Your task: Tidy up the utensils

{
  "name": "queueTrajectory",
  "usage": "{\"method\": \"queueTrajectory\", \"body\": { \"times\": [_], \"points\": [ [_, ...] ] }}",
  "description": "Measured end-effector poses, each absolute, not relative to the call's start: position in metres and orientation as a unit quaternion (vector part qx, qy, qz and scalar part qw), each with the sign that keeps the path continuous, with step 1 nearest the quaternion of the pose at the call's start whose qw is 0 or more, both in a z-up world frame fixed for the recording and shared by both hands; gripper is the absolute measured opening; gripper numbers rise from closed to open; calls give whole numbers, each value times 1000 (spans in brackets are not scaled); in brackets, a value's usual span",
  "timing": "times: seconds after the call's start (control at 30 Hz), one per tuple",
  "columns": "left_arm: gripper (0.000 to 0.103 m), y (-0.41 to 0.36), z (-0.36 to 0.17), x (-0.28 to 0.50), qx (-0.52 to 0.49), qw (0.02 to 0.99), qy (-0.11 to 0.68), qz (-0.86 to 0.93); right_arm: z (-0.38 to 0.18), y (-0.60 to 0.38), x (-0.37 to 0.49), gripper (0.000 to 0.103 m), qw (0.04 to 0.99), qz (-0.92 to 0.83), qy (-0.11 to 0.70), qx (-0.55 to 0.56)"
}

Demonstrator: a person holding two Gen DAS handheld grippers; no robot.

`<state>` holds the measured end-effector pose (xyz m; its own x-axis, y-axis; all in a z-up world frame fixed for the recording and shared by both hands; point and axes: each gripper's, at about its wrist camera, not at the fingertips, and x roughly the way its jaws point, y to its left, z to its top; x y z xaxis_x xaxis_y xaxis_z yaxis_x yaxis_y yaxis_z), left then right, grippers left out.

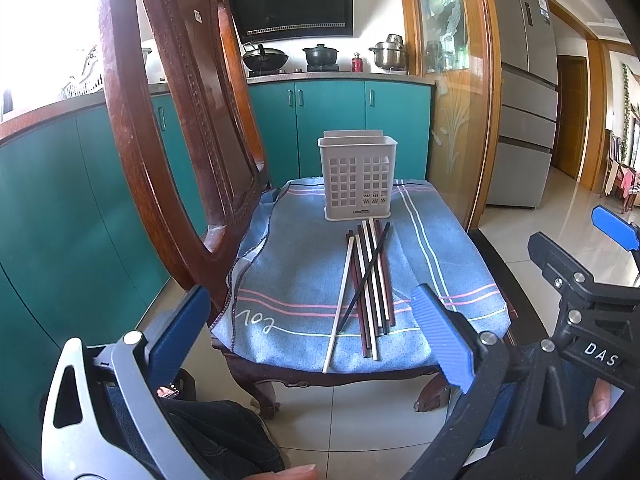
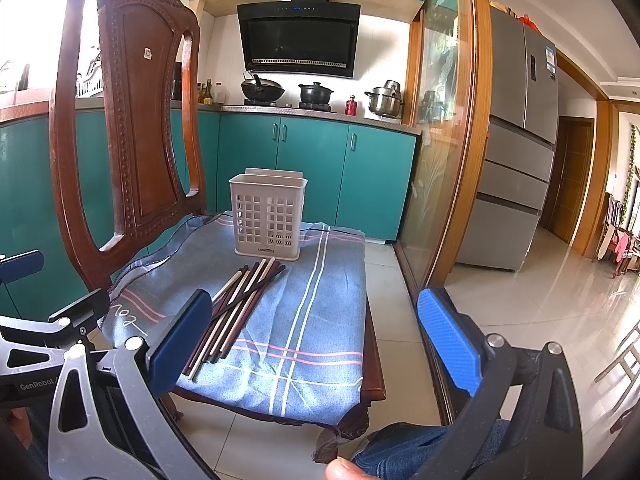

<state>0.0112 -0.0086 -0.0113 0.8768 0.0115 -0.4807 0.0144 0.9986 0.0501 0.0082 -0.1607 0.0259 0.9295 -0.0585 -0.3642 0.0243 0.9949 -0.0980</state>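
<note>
In a tiled kitchen with teal cabinets (image 2: 304, 136) and a black range hood (image 2: 298, 38) over a counter of pots, the work surface is the seat of a carved wooden chair (image 2: 132, 120), covered by a blue striped cloth (image 2: 316, 320). A grey refrigerator (image 2: 516, 140) and a glass sliding door (image 2: 440, 120) stand to the right. The seat is small and the cloth lies loose, with folds near the chair back.

On the cloth, a white perforated utensil holder (image 1: 357, 176) stands upright at the far edge of the seat. The chopsticks (image 1: 366, 284) lie in a rough bundle just in front of it, their far ends almost at its base. One black stick lies crossed over the others, and one white stick has its near end past the cloth's front edge.

The left tool (image 1: 312, 340) and right tool (image 2: 316, 340) are both spread wide and empty, held off the front of the seat, apart from everything.

Risks, as judged:
- The holder looks light; a push from a stick tip may tip or slide it off the back edge.
- Sticks are thin and packed together; a pinch may take several, or roll one off the seat.
- The crossed black stick may be levered up and flicked away.
- Blue pads (image 2: 450, 340) dragging the cloth would shift everything on it.
</note>
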Motion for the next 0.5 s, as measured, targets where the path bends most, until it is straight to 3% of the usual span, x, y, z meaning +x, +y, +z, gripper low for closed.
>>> {"method": "queueTrajectory", "body": {
  "times": [0.5],
  "points": [
    [100, -6, -14, 10, 25, 968, 249, 0, 25, -161, 8, 100, 981, -21, 188, -45]
  ]
}}
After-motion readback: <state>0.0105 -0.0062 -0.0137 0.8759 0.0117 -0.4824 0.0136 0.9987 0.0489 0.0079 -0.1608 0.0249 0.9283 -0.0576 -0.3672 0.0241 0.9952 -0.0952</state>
